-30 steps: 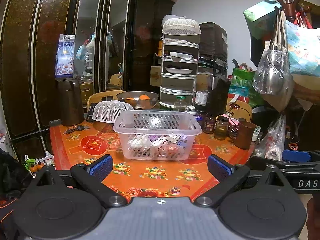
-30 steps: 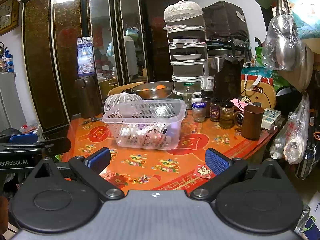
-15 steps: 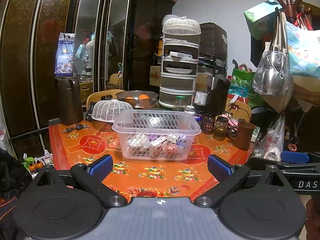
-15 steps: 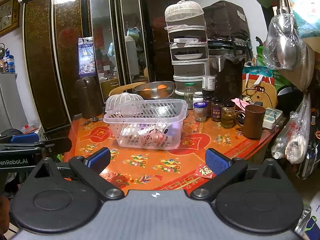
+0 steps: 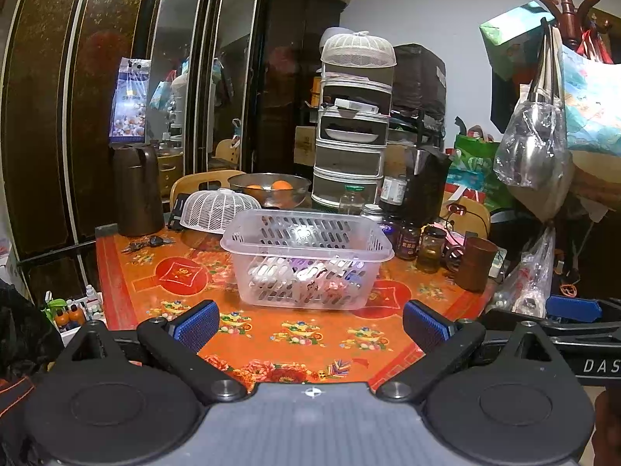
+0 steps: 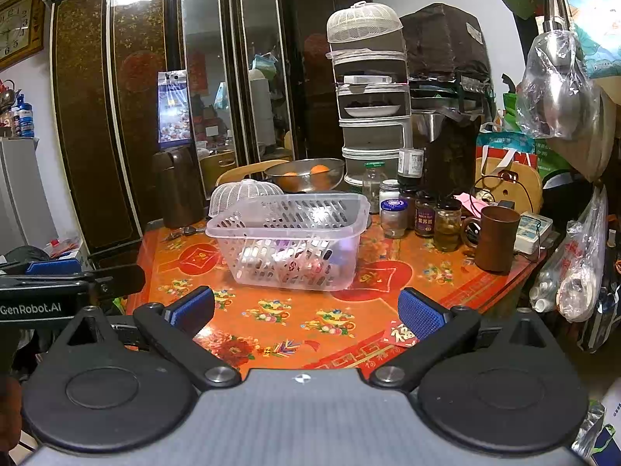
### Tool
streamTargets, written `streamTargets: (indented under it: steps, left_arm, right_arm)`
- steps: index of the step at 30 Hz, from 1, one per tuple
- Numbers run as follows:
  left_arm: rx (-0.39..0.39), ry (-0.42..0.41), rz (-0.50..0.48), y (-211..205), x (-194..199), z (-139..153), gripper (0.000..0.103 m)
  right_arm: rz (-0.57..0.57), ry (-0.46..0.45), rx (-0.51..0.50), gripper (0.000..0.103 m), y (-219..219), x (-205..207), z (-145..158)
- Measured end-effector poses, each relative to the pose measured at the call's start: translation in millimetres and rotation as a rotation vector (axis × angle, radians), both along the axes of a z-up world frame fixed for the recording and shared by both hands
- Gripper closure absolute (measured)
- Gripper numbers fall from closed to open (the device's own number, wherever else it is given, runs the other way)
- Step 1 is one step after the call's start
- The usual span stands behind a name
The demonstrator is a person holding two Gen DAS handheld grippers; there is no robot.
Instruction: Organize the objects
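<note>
A clear slotted plastic basket stands mid-table on the orange patterned tablecloth; it also shows in the right wrist view. Several small white and coloured items lie inside it. My left gripper is open and empty, held back at the near table edge, well short of the basket. My right gripper is open and empty too, at the same near edge. Each gripper shows at the side of the other's view.
Behind the basket are a white mesh food cover, a metal bowl with oranges, a brown jug and a tiered rack. Jars and a brown mug stand right. A red packet lies near the edge.
Both views have shifted only slightly; the basket sits marginally farther and higher in the frames. Both grippers stay open and empty.
</note>
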State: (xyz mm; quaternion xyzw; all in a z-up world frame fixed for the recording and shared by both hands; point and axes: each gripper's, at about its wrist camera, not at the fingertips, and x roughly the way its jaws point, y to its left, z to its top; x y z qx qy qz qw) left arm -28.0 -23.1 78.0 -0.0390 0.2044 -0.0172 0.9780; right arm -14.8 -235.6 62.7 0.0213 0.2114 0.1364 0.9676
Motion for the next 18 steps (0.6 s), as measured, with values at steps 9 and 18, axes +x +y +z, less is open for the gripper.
streamTargets:
  steps: [9,18]
  left_arm:
    - [0.002,-0.003,0.0,-0.8,-0.4,-0.6,0.001]
    - [-0.002,-0.001,-0.002,-0.8,-0.9,-1.0,0.001]
  right_arm:
    - [0.006,-0.008,0.001,0.0,0.5,-1.0,-0.7]
    - [0.009,-0.008,-0.003,0.0,1.7,-1.3,-0.5]
